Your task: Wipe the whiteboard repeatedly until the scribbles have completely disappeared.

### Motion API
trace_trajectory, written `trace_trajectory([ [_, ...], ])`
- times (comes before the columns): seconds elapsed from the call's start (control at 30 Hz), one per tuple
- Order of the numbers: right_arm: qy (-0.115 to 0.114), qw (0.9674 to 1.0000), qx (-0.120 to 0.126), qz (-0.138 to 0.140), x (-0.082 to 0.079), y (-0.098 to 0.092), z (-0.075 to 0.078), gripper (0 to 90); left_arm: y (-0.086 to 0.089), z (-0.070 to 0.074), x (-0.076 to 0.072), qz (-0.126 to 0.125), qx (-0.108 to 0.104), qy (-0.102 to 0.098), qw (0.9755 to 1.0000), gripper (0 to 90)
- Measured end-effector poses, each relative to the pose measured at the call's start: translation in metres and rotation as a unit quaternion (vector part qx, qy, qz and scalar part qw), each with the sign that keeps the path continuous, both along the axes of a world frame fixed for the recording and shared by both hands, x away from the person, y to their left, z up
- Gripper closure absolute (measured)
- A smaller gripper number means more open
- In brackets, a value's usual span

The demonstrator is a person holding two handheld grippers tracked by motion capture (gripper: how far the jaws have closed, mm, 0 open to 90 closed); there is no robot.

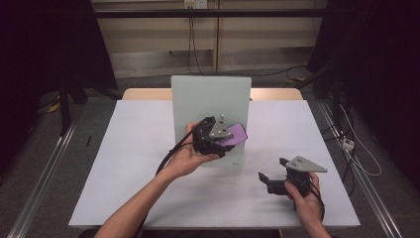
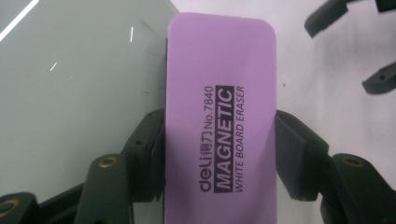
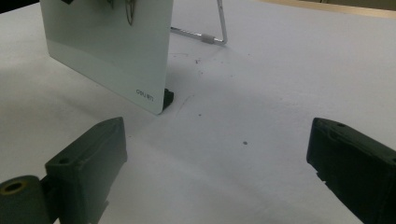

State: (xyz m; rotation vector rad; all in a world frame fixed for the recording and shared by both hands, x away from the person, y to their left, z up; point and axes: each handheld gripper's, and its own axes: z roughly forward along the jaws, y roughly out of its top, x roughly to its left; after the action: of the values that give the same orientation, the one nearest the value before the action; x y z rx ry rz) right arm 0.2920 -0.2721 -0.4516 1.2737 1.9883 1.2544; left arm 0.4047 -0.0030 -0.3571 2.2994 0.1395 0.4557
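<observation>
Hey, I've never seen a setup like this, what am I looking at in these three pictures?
A person at a white table holds a hand-worked tool with two black jaws in each hand. One picture looks down from above; the other two come from cameras riding on each tool. The left gripper is clamped on a purple magnetic whiteboard eraser, held at the face of a small glass board that stands propped on the table. The right gripper rests nearby, jaws wide open, holding nothing.

Right gripper (image 3: 219,163) jaws stand wide apart above the table (image 3: 280,84); whiteboard (image 3: 105,46) propped beyond.
</observation>
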Motion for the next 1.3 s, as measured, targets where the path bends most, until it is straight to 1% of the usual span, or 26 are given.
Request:
trace_trajectory([
  [0.03, 0.000, 1.0000, 0.000, 0.000, 0.000, 0.000, 0.000, 5.3, -0.001, 0.000, 0.000, 0.003, -0.002, 0.002, 1.0000, 41.0],
  [0.07, 0.000, 1.0000, 0.000, 0.000, 0.000, 0.000, 0.000, 5.3, -0.001, 0.001, 0.000, 0.002, 0.002, 0.003, 1.0000, 41.0],
  [0.13, -0.001, 1.0000, -0.001, 0.001, 0.000, 0.000, 0.000, 5.3, -0.002, 0.004, 0.002, 0.000, 0.004, 0.008, 1.0000, 41.1],
  [0.2, -0.001, 1.0000, -0.001, 0.001, 0.000, 0.000, 0.000, 5.3, -0.002, 0.008, 0.004, 0.003, -0.005, 0.006, 1.0000, 41.1],
  [0.3, -0.001, 1.0000, 0.000, 0.001, 0.001, 0.000, 0.000, 5.3, 0.000, 0.023, 0.010, 0.010, -0.017, 0.006, 0.9998, 41.0],
  [0.33, -0.001, 1.0000, 0.000, 0.002, 0.001, 0.000, 0.000, 5.3, 0.000, 0.028, 0.012, 0.011, -0.023, 0.004, 0.9997, 41.1],
  [0.43, -0.001, 1.0000, 0.001, 0.001, 0.000, -0.001, 0.000, 5.3, -0.001, 0.043, 0.016, 0.023, -0.032, -0.008, 0.9992, 41.0],
  [0.5, 0.000, 1.0000, 0.001, 0.001, 0.000, -0.001, 0.000, 5.3, -0.001, 0.050, 0.019, 0.030, -0.040, -0.011, 0.9987, 41.1],
  [0.57, -0.002, 1.0000, 0.001, 0.002, 0.000, -0.001, 0.000, 5.3, -0.003, 0.052, 0.019, 0.032, -0.034, -0.014, 0.9988, 41.0],
  [0.6, -0.002, 1.0000, 0.001, 0.003, 0.000, -0.001, 0.000, 5.2, -0.004, 0.051, 0.018, 0.033, -0.027, -0.021, 0.9989, 41.0],
  [0.63, -0.003, 1.0000, 0.001, 0.002, 0.000, 0.000, 0.000, 5.2, -0.005, 0.050, 0.016, 0.035, -0.026, -0.025, 0.9987, 41.0],
  [0.7, -0.002, 1.0000, 0.003, 0.002, 0.000, 0.000, 0.000, 5.2, -0.007, 0.048, 0.015, 0.034, -0.013, -0.026, 0.9990, 41.0],
  [0.73, -0.003, 1.0000, 0.002, 0.002, 0.000, -0.001, 0.000, 5.2, -0.008, 0.045, 0.013, 0.034, -0.012, -0.025, 0.9990, 41.0],
  [0.77, -0.004, 1.0000, 0.003, 0.003, 0.000, -0.001, 0.000, 5.2, -0.009, 0.044, 0.013, 0.031, -0.004, -0.027, 0.9992, 41.0],
  [0.8, -0.005, 1.0000, 0.003, 0.003, 0.000, -0.001, 0.000, 5.2, -0.010, 0.041, 0.011, 0.029, -0.001, -0.027, 0.9992, 41.0],
  [0.87, -0.005, 1.0000, 0.001, 0.004, 0.000, -0.001, 0.000, 5.1, -0.010, 0.035, 0.010, 0.022, 0.005, -0.021, 0.9995, 41.0],
  [0.93, -0.003, 1.0000, 0.001, 0.003, 0.000, -0.001, 0.000, 5.1, -0.010, 0.027, 0.008, 0.017, 0.001, -0.006, 0.9998, 41.0],
  [0.97, -0.003, 1.0000, 0.002, 0.003, 0.000, -0.001, 0.000, 5.1, -0.010, 0.022, 0.008, 0.011, 0.007, 0.000, 0.9999, 41.1],
  [1.0, -0.003, 1.0000, 0.001, 0.003, 0.000, 0.000, 0.000, 5.1, -0.010, 0.016, 0.006, 0.005, 0.009, 0.010, 0.9999, 41.0],
  [1.03, -0.004, 1.0000, 0.000, 0.004, 0.000, 0.000, 0.000, 5.1, -0.011, 0.012, 0.005, 0.004, 0.011, 0.012, 0.9999, 41.1],
  [1.07, -0.004, 1.0000, 0.002, 0.003, 0.000, 0.000, 0.000, 5.1, -0.012, 0.009, 0.003, 0.000, 0.020, 0.012, 0.9997, 41.1],
  [1.1, -0.004, 1.0000, 0.003, 0.003, 0.000, 0.000, 0.000, 5.1, -0.013, 0.005, 0.001, -0.001, 0.024, 0.013, 0.9996, 41.1],
  [1.17, -0.003, 1.0000, 0.003, 0.003, 0.000, 0.000, 0.000, 5.1, -0.015, 0.000, -0.001, -0.002, 0.028, 0.014, 0.9995, 41.1],
  [1.27, -0.004, 1.0000, 0.002, 0.003, -0.001, -0.001, 0.001, 5.1, -0.016, -0.005, -0.004, -0.008, 0.044, 0.015, 0.9989, 41.1],
  [1.3, -0.005, 1.0000, 0.002, 0.004, -0.001, -0.001, 0.001, 5.1, -0.016, -0.008, -0.005, -0.008, 0.045, 0.017, 0.9988, 41.0],
])
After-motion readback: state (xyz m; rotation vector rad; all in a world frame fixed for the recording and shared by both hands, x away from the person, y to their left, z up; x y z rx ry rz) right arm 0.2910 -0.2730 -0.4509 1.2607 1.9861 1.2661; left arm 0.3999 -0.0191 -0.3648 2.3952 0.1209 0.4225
